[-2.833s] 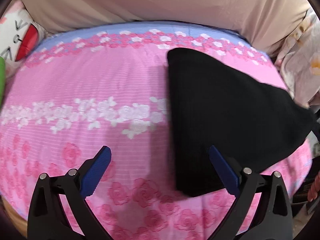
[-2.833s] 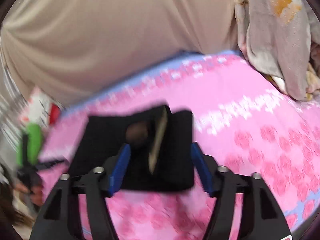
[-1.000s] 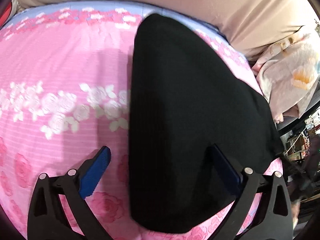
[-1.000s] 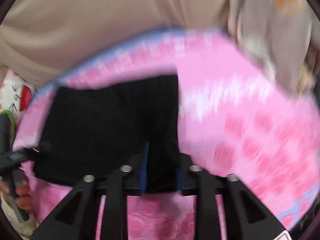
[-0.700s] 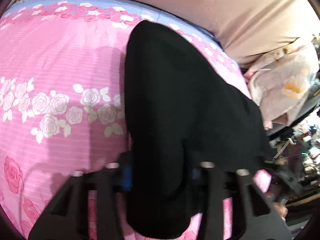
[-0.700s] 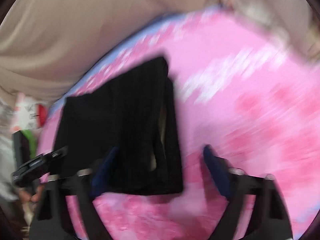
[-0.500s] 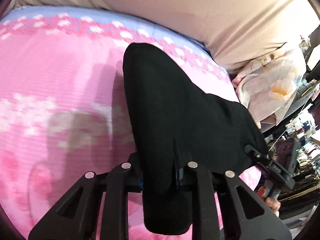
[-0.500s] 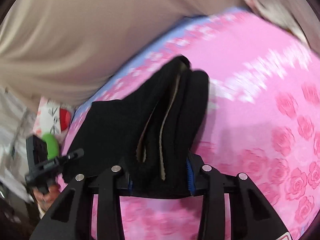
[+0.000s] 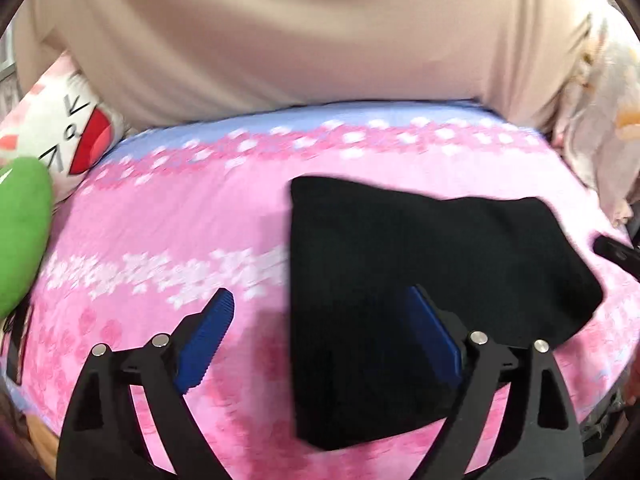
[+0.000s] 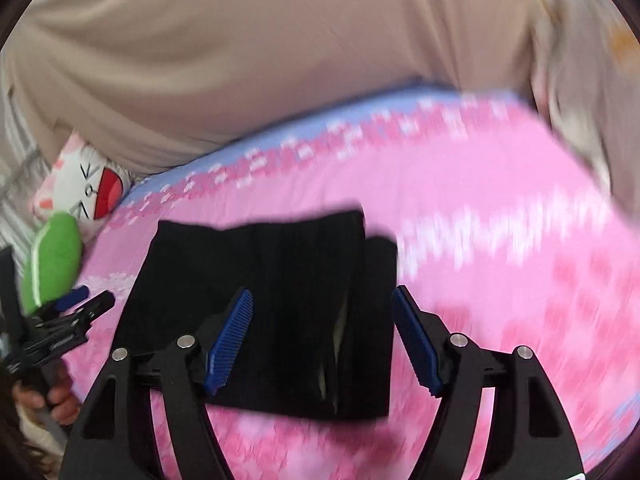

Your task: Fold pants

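Note:
The black pants (image 9: 420, 272) lie folded into a compact rectangle on the pink floral bedsheet (image 9: 180, 216). My left gripper (image 9: 320, 320) is open and empty, just above the folded pants' left edge. In the right wrist view the pants (image 10: 280, 300) show stacked folded layers along their right side. My right gripper (image 10: 322, 320) is open and empty over the pants' near right part. The left gripper (image 10: 60, 328) also shows at the far left of that view, held in a hand.
A beige cover (image 9: 300, 40) rises behind the bed. A white cartoon pillow (image 9: 68, 120) and a green plush (image 9: 20, 224) sit at the left. A pale floral cloth (image 9: 600, 140) hangs at the right. The bed's near edge runs below the grippers.
Half a second ago both grippers were shut on the black pants and lifted them. Now both have opened and drawn back, and the pants lie flat on the sheet.

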A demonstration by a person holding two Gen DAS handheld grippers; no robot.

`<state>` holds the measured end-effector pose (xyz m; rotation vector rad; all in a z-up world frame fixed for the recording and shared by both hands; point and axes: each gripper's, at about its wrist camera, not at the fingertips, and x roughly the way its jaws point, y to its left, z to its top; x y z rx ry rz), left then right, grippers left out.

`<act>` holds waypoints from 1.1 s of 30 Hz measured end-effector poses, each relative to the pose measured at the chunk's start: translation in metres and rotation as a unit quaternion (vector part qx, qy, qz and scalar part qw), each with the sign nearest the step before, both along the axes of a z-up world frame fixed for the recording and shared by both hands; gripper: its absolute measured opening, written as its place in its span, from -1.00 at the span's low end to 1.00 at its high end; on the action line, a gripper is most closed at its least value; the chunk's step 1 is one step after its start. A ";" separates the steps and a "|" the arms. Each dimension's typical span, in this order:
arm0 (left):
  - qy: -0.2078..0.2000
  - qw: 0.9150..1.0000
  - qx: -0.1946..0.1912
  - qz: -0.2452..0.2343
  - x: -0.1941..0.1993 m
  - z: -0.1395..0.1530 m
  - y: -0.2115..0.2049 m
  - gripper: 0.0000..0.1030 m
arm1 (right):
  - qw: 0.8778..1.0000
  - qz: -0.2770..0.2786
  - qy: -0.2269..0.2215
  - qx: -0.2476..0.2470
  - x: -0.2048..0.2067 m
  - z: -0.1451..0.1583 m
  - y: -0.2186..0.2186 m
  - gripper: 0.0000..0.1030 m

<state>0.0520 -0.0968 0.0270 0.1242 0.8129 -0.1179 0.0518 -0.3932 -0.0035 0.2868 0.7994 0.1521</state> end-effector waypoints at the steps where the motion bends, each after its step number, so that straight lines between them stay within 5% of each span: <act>1: 0.001 1.000 -0.004 -0.007 0.001 0.000 -0.006 0.67 | 1.000 0.007 -0.002 -0.016 0.012 0.003 0.002 0.41; 4: 0.007 1.000 0.009 -0.018 0.008 -0.010 -0.032 0.74 | 0.999 0.004 0.029 -0.036 0.057 -0.014 0.001 0.44; 6: 0.023 0.999 0.034 -0.009 0.015 -0.024 -0.044 0.74 | 0.997 0.017 0.080 0.002 0.088 -0.040 -0.006 0.41; 8: 0.038 0.998 0.046 -0.002 0.024 -0.036 -0.050 0.74 | 0.993 0.038 0.097 0.054 0.102 -0.055 -0.006 -0.14; 10: 0.048 0.997 0.053 0.005 0.027 -0.043 -0.049 0.74 | 0.995 0.044 0.087 0.036 0.101 -0.051 0.001 -0.58; 11: 0.054 0.997 0.054 0.008 0.030 -0.047 -0.049 0.74 | 0.996 0.047 0.070 0.025 0.097 -0.042 0.005 -0.62; 12: 0.056 0.997 0.052 0.008 0.029 -0.049 -0.048 0.77 | 0.996 0.055 0.055 0.031 0.093 -0.033 0.007 -0.92; 15: 0.058 0.997 0.053 0.009 0.030 -0.051 -0.044 0.84 | 0.997 0.061 0.002 0.042 0.075 0.004 0.009 -0.91; 18: 0.059 0.997 0.055 0.008 0.031 -0.053 -0.044 0.86 | 0.999 0.045 0.009 0.017 0.075 -0.006 0.006 -0.87; 21: 0.060 0.997 0.057 0.009 0.032 -0.056 -0.046 0.87 | 0.995 0.029 0.088 -0.027 0.094 -0.057 0.003 -0.64; 24: 0.058 0.996 0.062 0.010 0.032 -0.055 -0.047 0.87 | 0.996 0.025 0.071 0.050 0.076 -0.045 -0.014 -0.25; 27: 0.062 0.996 0.056 0.012 0.032 -0.054 -0.046 0.87 | 0.998 0.027 0.027 0.059 0.040 -0.016 -0.025 0.15; 33: 0.053 0.998 0.041 0.002 0.020 -0.038 -0.049 0.85 | 0.997 0.047 0.041 0.055 -0.031 -0.016 -0.023 0.15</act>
